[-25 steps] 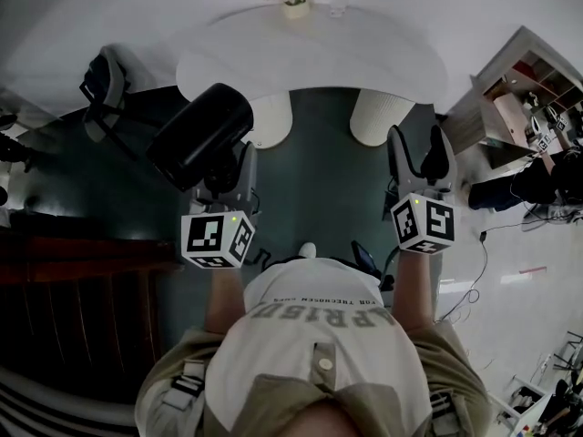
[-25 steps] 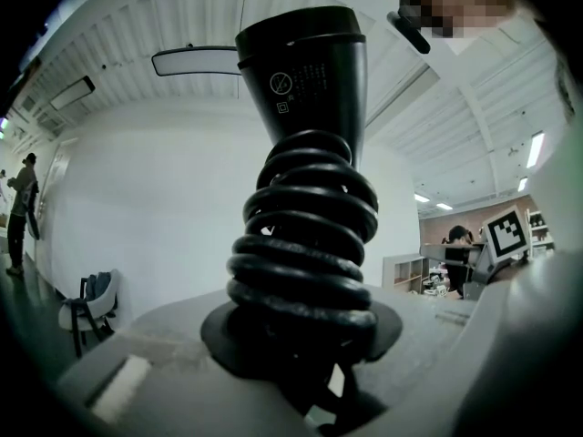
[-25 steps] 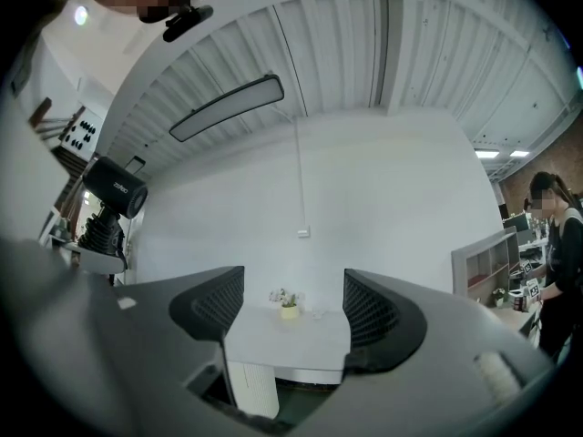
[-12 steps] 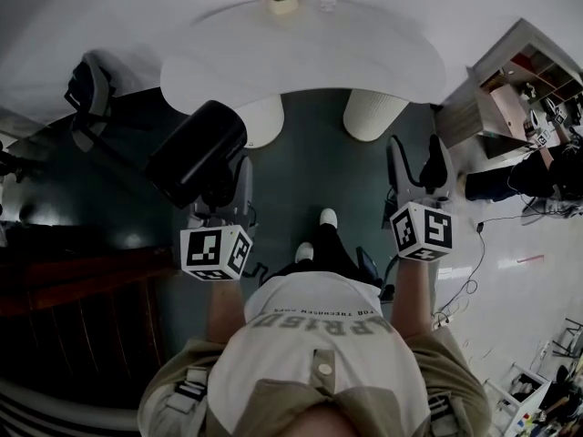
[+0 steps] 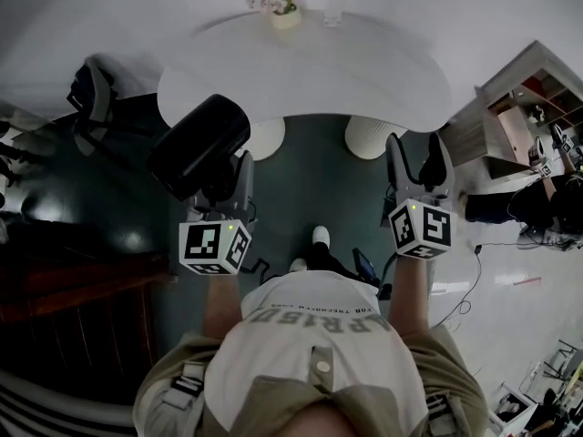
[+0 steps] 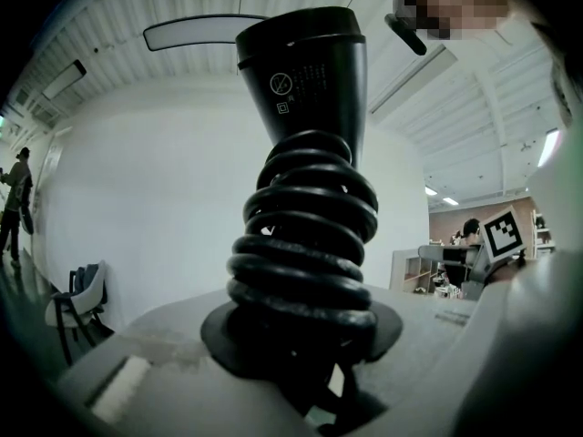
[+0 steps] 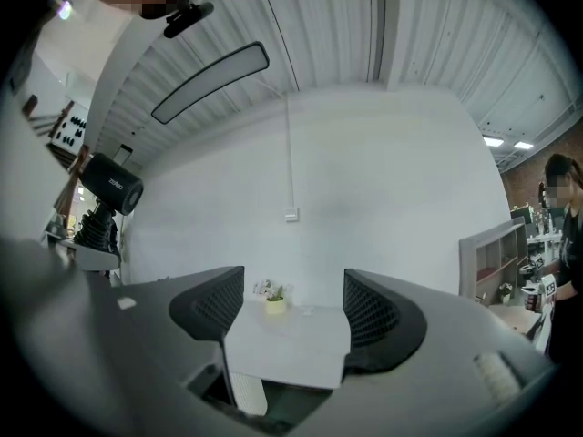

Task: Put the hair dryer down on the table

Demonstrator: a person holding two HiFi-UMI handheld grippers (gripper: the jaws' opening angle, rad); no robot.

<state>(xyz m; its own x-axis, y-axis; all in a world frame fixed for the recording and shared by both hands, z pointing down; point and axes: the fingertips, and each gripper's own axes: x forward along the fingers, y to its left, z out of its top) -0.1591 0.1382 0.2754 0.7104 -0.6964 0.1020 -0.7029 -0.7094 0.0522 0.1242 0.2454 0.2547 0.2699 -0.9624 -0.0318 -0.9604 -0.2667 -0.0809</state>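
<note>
A black hair dryer [image 5: 200,144] with its cord coiled round the handle stands upright in my left gripper [image 5: 226,182], which is shut on that handle. In the left gripper view the coiled cord [image 6: 305,244] fills the middle and the barrel [image 6: 305,71] rises above it. The dryer hangs over the floor at the near left edge of the white table [image 5: 305,71]. My right gripper [image 5: 417,160] is open and holds nothing, level with the left one and short of the table's near right edge. Between its jaws [image 7: 296,321] the tabletop [image 7: 287,340] shows.
A small flower pot [image 5: 282,9] and a small glass [image 5: 332,15] stand at the table's far side. Two white pedestal legs [image 5: 372,135] show under it. A chair [image 5: 91,89] stands to the left, wooden shelves [image 5: 519,107] to the right, and a person [image 7: 560,235] beyond.
Both grippers, the left one with the hair dryer, have moved forward toward the table, whose near edge now lies closer to them. Neither gripper's jaws have changed.
</note>
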